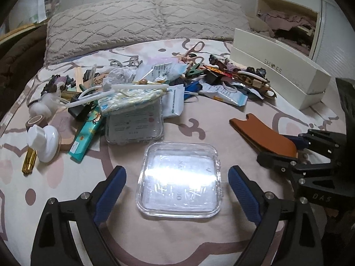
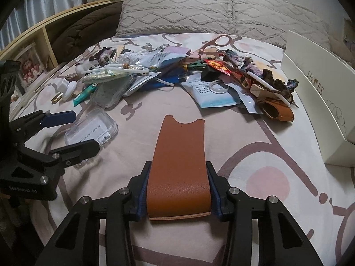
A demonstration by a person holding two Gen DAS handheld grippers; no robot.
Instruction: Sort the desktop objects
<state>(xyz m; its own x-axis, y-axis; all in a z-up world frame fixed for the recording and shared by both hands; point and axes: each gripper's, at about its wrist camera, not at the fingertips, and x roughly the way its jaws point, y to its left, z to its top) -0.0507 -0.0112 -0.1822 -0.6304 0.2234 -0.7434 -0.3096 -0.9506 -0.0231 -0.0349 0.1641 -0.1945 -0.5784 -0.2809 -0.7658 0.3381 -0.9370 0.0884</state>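
A clear plastic case [image 1: 179, 180] with a paper card inside lies on the patterned bedsheet, between the open fingers of my left gripper [image 1: 177, 177], which do not touch it. It also shows in the right wrist view [image 2: 92, 130]. My right gripper [image 2: 179, 181] is shut on a brown leather sleeve [image 2: 179, 155], gripping its near end by both side edges; the sleeve also shows in the left wrist view [image 1: 264, 135]. A heap of mixed small items [image 1: 137, 88] lies farther back across the bed.
A white shoe box [image 1: 277, 75] stands at the right, also in the right wrist view [image 2: 319, 93]. Grey pillows [image 1: 142, 22] line the back. A second clear case [image 1: 135, 124], a teal box [image 1: 86, 135], a white knob [image 1: 44, 141] and a gold tube [image 1: 28, 161] lie left.
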